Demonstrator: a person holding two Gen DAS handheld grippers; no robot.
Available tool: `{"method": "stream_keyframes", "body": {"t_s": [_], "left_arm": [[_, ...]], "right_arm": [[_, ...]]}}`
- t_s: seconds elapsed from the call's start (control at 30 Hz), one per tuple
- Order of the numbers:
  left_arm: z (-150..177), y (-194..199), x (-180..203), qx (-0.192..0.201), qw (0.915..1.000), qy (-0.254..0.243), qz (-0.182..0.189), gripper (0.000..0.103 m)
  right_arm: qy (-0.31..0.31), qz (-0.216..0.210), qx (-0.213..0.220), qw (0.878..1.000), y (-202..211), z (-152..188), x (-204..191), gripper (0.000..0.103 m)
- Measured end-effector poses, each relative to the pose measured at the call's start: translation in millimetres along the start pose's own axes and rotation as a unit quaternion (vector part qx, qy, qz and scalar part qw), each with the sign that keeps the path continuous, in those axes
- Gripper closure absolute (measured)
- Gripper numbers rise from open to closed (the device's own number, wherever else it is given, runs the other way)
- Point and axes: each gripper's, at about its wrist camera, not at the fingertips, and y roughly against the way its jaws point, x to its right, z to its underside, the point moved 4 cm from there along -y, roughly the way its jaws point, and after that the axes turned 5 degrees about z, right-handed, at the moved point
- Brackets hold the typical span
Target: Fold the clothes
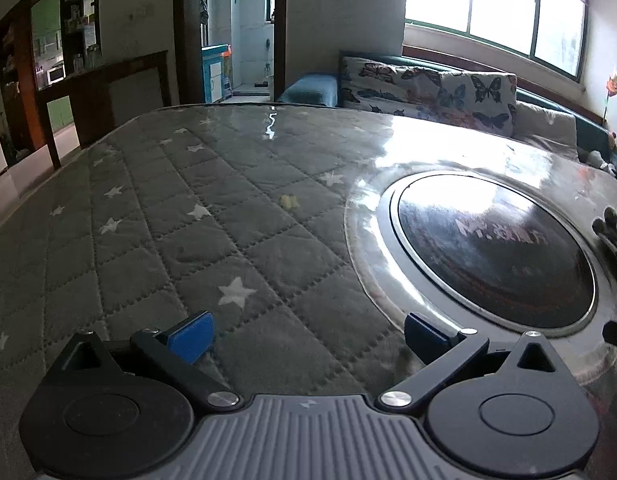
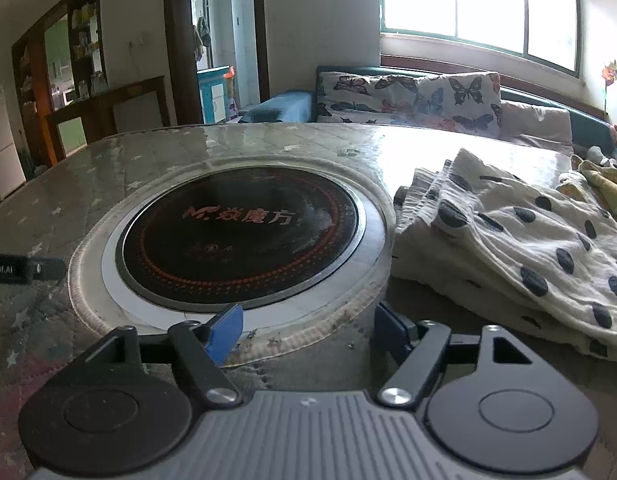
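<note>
- The room is a living room with a large window, a sofa with butterfly cushions (image 2: 412,96), and a desk (image 1: 156,216) covered by a grey quilted cloth with white stars under a clear sheet.
- A round black hob (image 2: 240,236) is set in the middle of the desk, so I judge the clothes must be folded beside it, not on it.
- The left gripper (image 1: 308,336) is open to its widest and holds nothing; only the quilted cover lies ahead of it, and the hob is ahead to its right.
- The right gripper (image 2: 308,332) is also open and empty, with the hob rim just ahead of its fingers.
- The white garment with dark dots (image 2: 520,248) lies crumpled ahead and to the right of the right gripper, not yet folded.
- Only the right view shows the whole garment; the left view catches just an edge of it at far right.
- The right view also shows a dark tip at its left edge, probably the left gripper.
</note>
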Motion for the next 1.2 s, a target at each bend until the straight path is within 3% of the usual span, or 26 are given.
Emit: {"method": "stream_keyframes", "body": {"t_s": [0.5, 1.2], "left_arm": [[-10, -15, -4, 0.013, 0.9998, -0.014, -0.011, 0.0], [-7, -13, -5, 0.014, 0.9998, -0.012, -0.011, 0.0]], "right_arm": [[0.013, 0.009, -0.013, 1.0, -12, -5, -5, 0.006], [0.018, 0.016, -0.021, 1.0, -18, -7, -4, 0.0]]}}
